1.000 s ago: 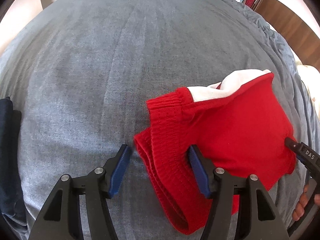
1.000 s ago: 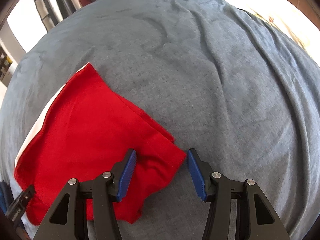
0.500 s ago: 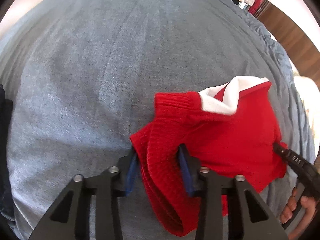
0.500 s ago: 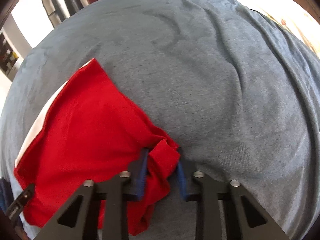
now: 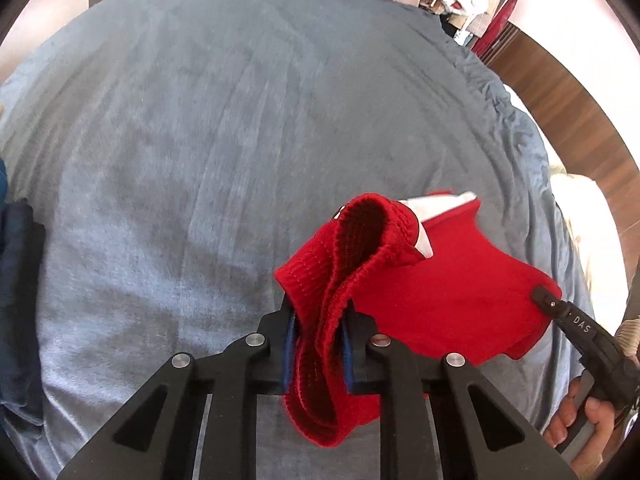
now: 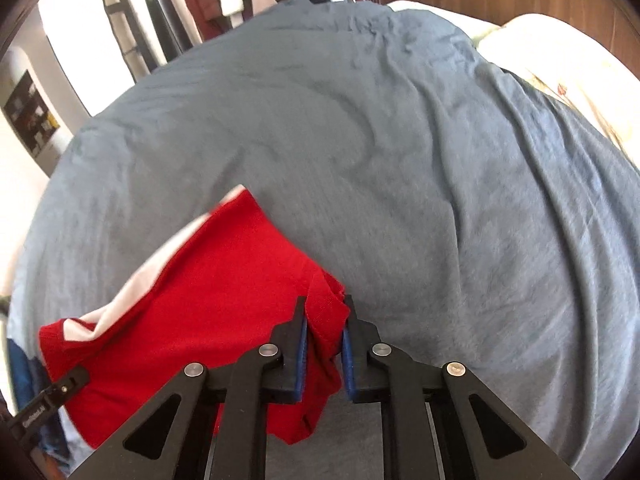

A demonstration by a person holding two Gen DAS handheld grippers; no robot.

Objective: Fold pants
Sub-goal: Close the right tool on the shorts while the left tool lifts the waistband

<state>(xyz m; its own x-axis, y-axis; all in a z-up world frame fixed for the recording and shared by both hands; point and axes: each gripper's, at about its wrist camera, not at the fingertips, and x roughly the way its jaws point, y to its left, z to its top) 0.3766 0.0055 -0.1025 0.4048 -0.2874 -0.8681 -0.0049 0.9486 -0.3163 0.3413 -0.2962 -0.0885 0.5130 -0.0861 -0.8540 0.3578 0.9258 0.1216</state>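
Red pants gripped at both ends above the grey bedcover.

The red pants (image 5: 448,280) hang over the grey bedcover (image 5: 200,140); the left gripper (image 5: 318,332), jaws just closed, clamps the ribbed waistband (image 5: 360,240), and the right gripper (image 6: 324,340), likewise just closed, pinches the opposite corner.

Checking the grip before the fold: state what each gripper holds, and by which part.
Left gripper: red pants, by the ribbed waistband. Right gripper: same pants, by a plain corner.
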